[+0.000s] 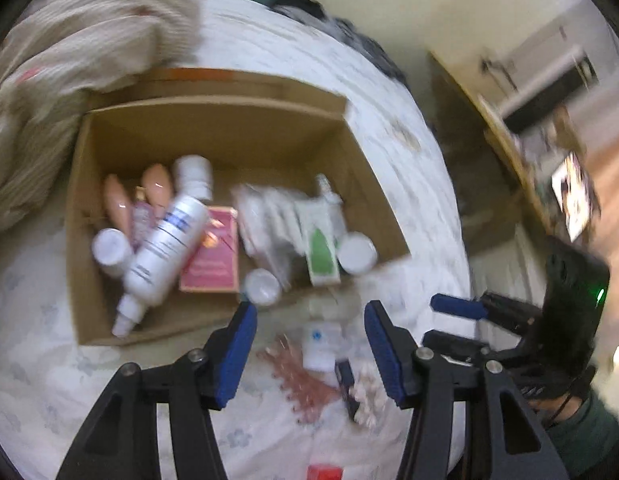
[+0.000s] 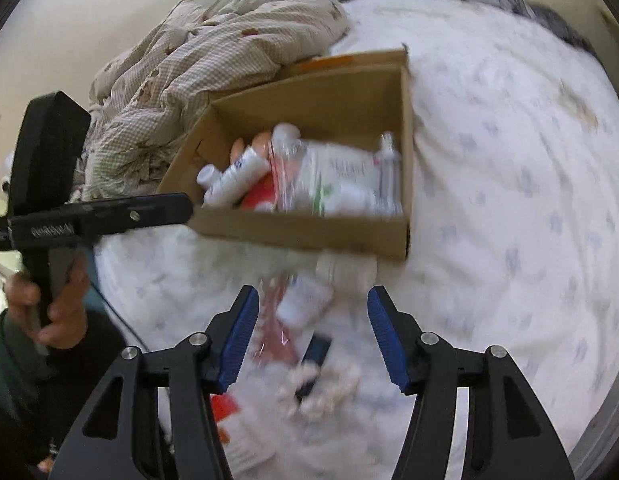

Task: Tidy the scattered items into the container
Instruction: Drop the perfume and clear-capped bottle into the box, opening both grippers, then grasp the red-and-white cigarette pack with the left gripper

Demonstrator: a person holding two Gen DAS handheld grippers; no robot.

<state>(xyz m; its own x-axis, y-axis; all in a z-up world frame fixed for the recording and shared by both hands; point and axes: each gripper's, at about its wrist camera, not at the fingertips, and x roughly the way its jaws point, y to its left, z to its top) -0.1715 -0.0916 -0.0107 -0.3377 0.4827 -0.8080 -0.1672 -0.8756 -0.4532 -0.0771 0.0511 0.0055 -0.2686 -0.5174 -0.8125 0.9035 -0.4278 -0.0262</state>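
Note:
An open cardboard box [image 1: 213,120] [image 2: 309,232] lies on the white bed and holds several bottles, a pink carton and white packets. Just in front of it are loose items: a small white bottle [image 1: 319,344] [image 2: 305,300], a pink blister strip [image 1: 297,380] [image 2: 273,320], a small dark item [image 1: 345,384] [image 2: 315,354] and a heap of white cotton pieces [image 1: 367,398] [image 2: 325,384]. My left gripper [image 1: 311,308] [image 2: 181,208] hovers open over them, holding nothing. My right gripper [image 2: 312,292] [image 1: 443,322] is open above the same pile, also holding nothing.
A crumpled checked duvet [image 1: 69,60] [image 2: 213,52] is bunched behind the box. A red-and-white carton [image 2: 229,412] [image 1: 325,472] lies near the camera. A wooden desk [image 1: 521,152] with a screen stands beyond the bed's right edge. A person's hand [image 2: 57,308] grips the left handle.

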